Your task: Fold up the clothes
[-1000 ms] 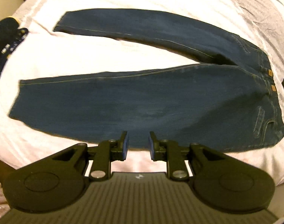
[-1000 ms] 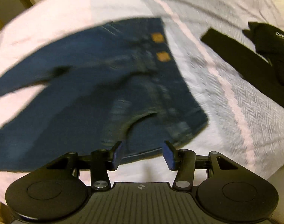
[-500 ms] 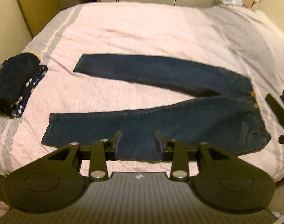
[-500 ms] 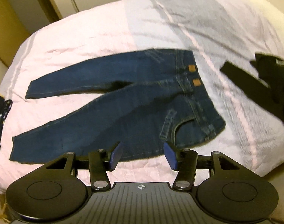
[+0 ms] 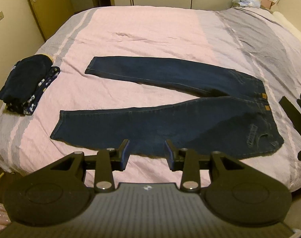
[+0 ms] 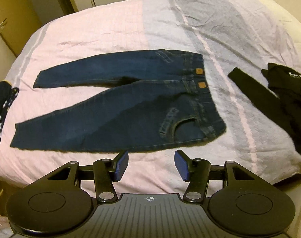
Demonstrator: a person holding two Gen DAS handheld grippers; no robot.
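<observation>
So, you've got both tools up over the near edge of the bed (image 5: 154, 31), w/ nothing in either one. Your left gripper (image 5: 146, 152) has its jaws spread, blue pads apart, empty gap between them; looking through that gap you see the near hem edge of the jeans (image 5: 170, 119) and pink cover below it, but no cloth is pinched. Your right gripper (image 6: 151, 164) is also spread, a bit wider, w/ only bedspread showing between the pads.

Jeans lie flat on the bedspread, unfolded, legs splayed in a V: waistband w/ two tan patches toward the right side in the left wrist view, leg cuffs toward the left. Far leg runs diagonally up-left, near leg runs along the near bed edge. In the right wrist view the same jeans (image 6: 130, 103) sit just beyond your pads, waist end right of centre.

Off to the left of the cuffs, well apart from them, sits a stack of folded dark clothes (image 5: 25, 83), one w/ a white print. On the right, near the waistband but not touching it, lies a black garment (image 6: 279, 99) w/ small white lettering, crumpled, one long strip stretched out toward the jeans.
</observation>
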